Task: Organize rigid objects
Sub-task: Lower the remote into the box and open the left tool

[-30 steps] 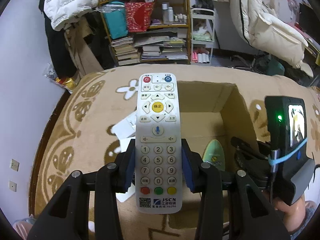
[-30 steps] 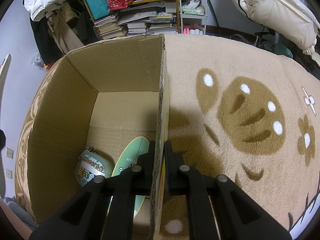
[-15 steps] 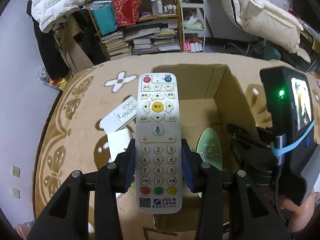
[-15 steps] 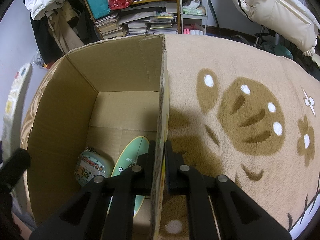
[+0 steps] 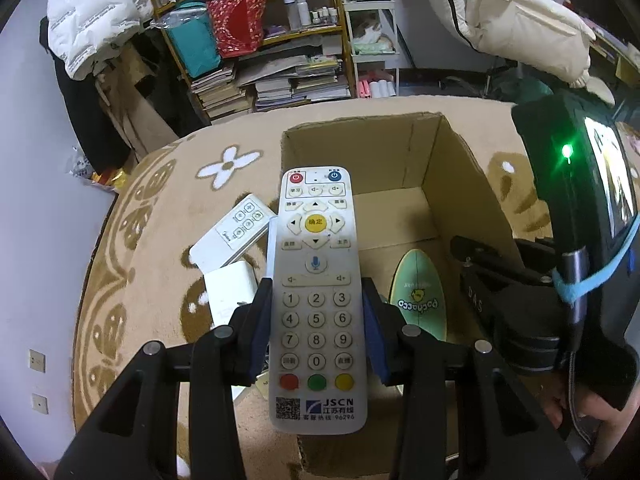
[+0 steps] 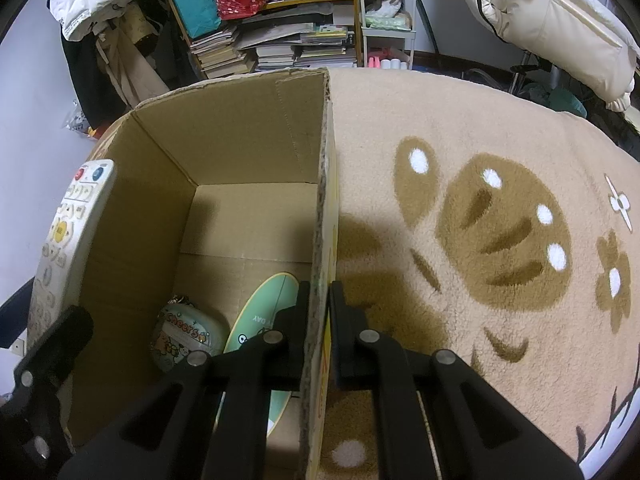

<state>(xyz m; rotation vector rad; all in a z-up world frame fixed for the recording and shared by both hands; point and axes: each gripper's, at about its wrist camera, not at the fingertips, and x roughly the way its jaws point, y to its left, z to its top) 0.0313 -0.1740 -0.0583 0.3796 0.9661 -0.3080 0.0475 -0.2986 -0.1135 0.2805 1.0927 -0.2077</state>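
Centre of the left wrist view: white TV remote (image 5: 316, 300), keypad up, pinched at mid-length between the left gripper (image 5: 316, 320) pads, hanging over the near left rim of the open cardboard box (image 5: 452, 184). Remote print reads "JSCN", "96296", plus a QR code; digits 0–9. Right gripper (image 6: 318, 320) is pressed together on the box's right wall. Box holds two things: a green oval board (image 6: 260, 316) marked "DAY", and a round tin (image 6: 188, 336) reading "Cheers". Left of the box, two white items on the rug: a small white remote (image 5: 236, 232) and a white block (image 5: 232, 288). Surface: tan fleece rug (image 6: 480, 240) with brown paw and flower patterns. Upper frame: cluttered bookshelf (image 5: 256, 60), stacked books, white puffer jacket (image 5: 96, 12).
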